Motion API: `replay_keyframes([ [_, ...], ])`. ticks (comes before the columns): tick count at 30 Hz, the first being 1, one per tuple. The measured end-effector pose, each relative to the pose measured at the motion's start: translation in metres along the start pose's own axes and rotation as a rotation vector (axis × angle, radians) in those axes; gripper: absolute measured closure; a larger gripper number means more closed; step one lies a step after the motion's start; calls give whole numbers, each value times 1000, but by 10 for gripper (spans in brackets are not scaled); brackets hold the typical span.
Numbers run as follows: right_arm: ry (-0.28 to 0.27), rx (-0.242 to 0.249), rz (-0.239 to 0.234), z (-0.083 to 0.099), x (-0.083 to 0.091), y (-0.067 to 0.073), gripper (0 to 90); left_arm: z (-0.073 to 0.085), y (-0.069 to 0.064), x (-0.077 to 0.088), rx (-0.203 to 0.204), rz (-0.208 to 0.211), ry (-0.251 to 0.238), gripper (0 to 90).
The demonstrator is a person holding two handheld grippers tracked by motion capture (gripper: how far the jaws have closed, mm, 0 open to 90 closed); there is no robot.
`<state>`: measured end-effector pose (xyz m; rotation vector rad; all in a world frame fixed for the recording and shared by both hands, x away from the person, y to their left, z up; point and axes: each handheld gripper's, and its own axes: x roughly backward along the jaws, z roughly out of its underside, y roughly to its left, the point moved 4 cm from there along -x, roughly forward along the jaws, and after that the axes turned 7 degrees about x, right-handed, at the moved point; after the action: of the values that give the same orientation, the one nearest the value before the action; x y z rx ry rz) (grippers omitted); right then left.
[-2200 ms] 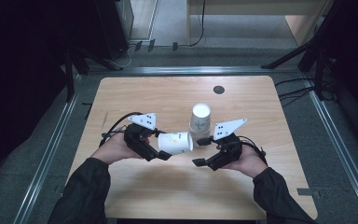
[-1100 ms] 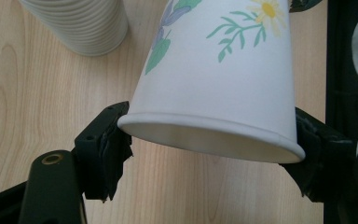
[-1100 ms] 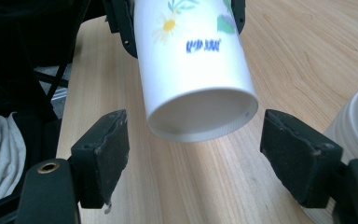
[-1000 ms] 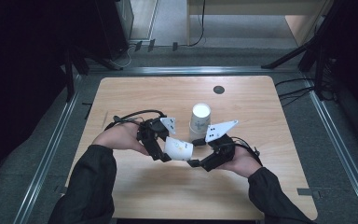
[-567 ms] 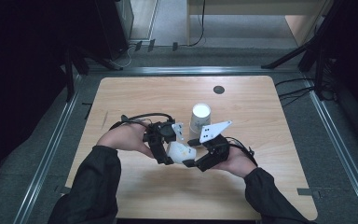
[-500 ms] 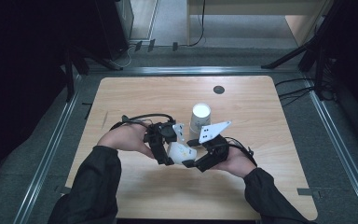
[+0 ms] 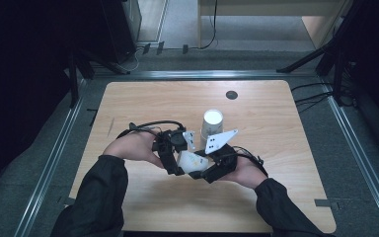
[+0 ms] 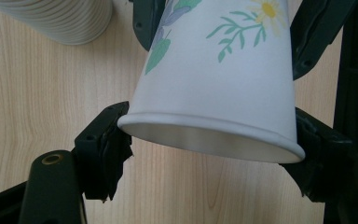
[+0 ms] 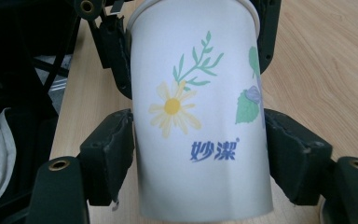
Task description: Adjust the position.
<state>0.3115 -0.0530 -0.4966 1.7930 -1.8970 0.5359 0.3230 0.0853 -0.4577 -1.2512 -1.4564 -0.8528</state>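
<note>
A white paper cup (image 7: 192,161) printed with a daisy and leaves lies on its side just above the table, held between both grippers. My left gripper (image 7: 174,165) is shut on its rim end; in the left gripper view the pads (image 8: 105,151) press on the cup's (image 8: 223,79) rim. My right gripper (image 7: 206,174) has just been closing and now grips the other end. In the right gripper view its pads (image 9: 109,156) touch both sides of the cup (image 9: 196,116).
An upright stack of white paper cups (image 7: 211,121) stands just behind the hands, and its ribbed side (image 8: 60,18) is seen near the held cup. A dark round hole (image 7: 232,94) sits near the wooden table's (image 7: 296,148) far edge.
Both hands have drawn together at the table's middle. The right gripper has moved left onto the cup held by the left gripper and closed its jaws on it.
</note>
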Motion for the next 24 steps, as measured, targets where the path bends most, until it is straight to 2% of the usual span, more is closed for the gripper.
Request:
replay_keyframes([
  [12, 15, 4, 9, 0, -1, 0, 325, 1, 1, -1, -14, -4, -14, 230],
  [14, 13, 7, 11, -1, 0, 0, 322, 1, 1, -1, -12, -8, -31, 220],
  [17, 8, 10, 19, -1, 2, -1, 322, 2, 2, 0, -3, -21, -53, 114],
  [22, -6, 6, 27, -1, 6, -3, 322, 6, 5, 3, 25, -7, -103, 84],
  [24, -14, 7, 27, -1, 9, -3, 323, 9, 5, 5, 39, 11, -141, 85],
])
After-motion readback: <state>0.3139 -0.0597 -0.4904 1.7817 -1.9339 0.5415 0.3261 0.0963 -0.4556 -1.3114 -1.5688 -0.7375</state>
